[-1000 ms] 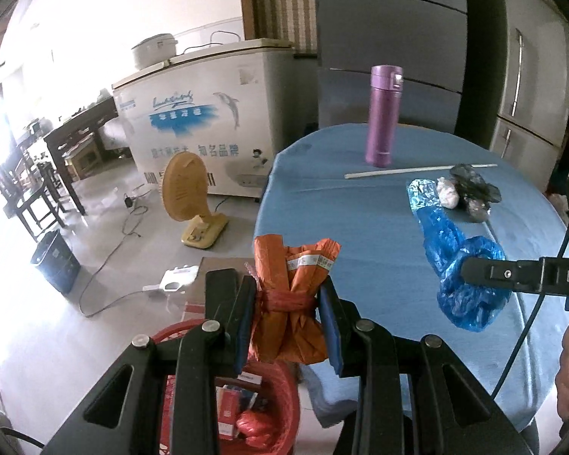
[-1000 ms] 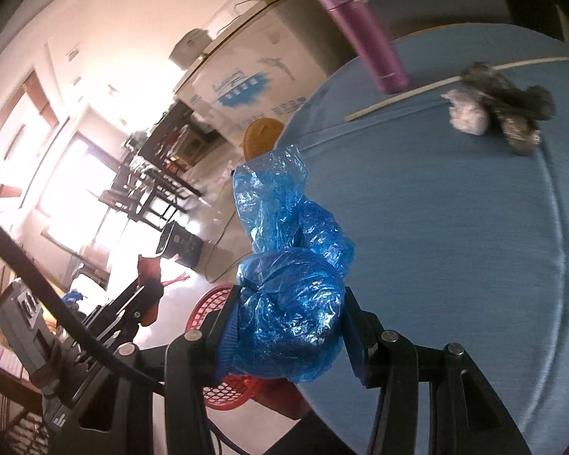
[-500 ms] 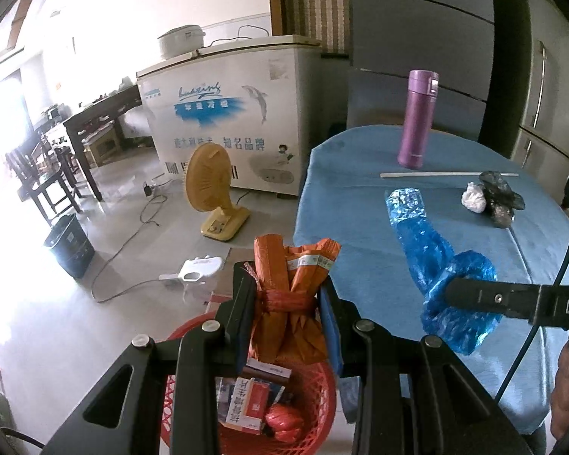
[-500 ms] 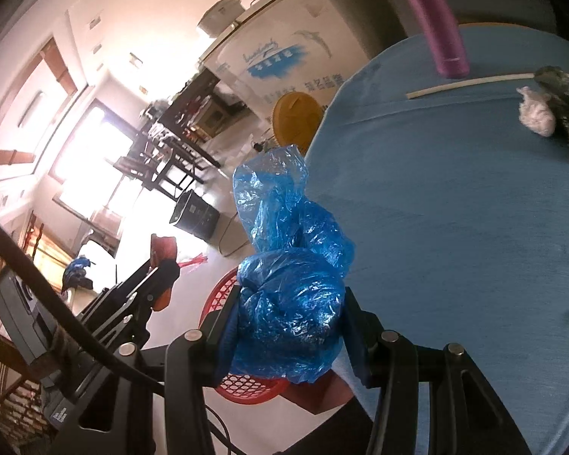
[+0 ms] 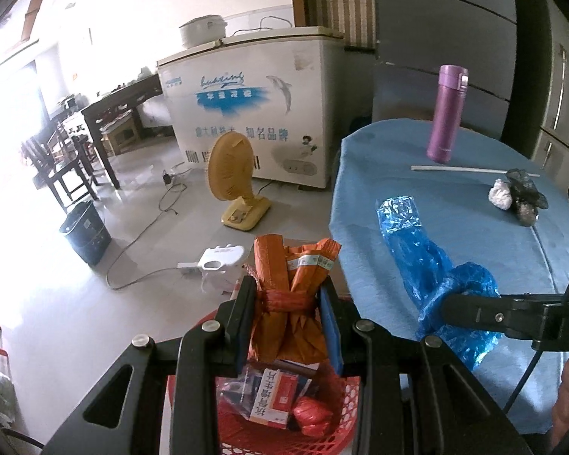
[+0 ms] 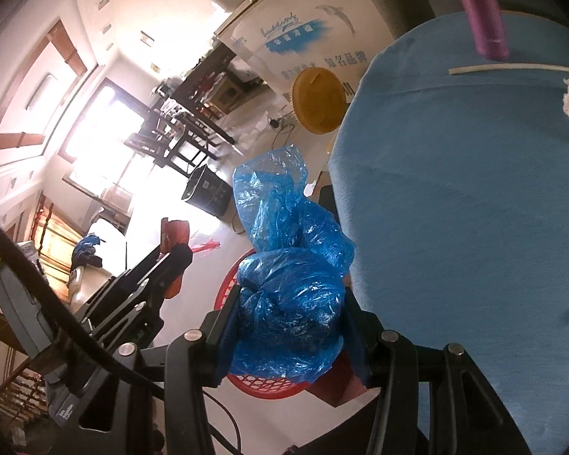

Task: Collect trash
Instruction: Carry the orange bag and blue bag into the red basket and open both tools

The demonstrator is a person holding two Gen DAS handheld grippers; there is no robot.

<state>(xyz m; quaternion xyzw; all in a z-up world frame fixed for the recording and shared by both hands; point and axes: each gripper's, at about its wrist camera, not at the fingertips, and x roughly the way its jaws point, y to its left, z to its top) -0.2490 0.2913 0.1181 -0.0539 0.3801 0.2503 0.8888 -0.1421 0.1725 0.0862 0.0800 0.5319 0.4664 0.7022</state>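
Note:
My left gripper [image 5: 287, 316] is shut on a tied orange plastic bag [image 5: 297, 295] and holds it right above a red mesh basket [image 5: 284, 432] that holds cartons and red wrappers. My right gripper [image 6: 290, 326] is shut on a crumpled blue plastic bag [image 6: 284, 295], held at the left edge of the blue round table [image 6: 474, 208], above the basket [image 6: 261, 383]. The blue bag also shows in the left wrist view [image 5: 436, 276]. A white paper wad [image 5: 500, 194] and a dark wrapper [image 5: 527, 199] lie on the table.
A purple flask [image 5: 447, 113] and a white stick [image 5: 470, 169] are on the table's far side. On the floor are a yellow fan [image 5: 233, 182], a white power strip [image 5: 220, 259] with cables and a dark bin [image 5: 87, 233]. A chest freezer [image 5: 258, 106] stands behind.
Both grippers have moved left off the table with their bags. The left one now hangs over the red basket; the right one has reached the table's edge above the basket.

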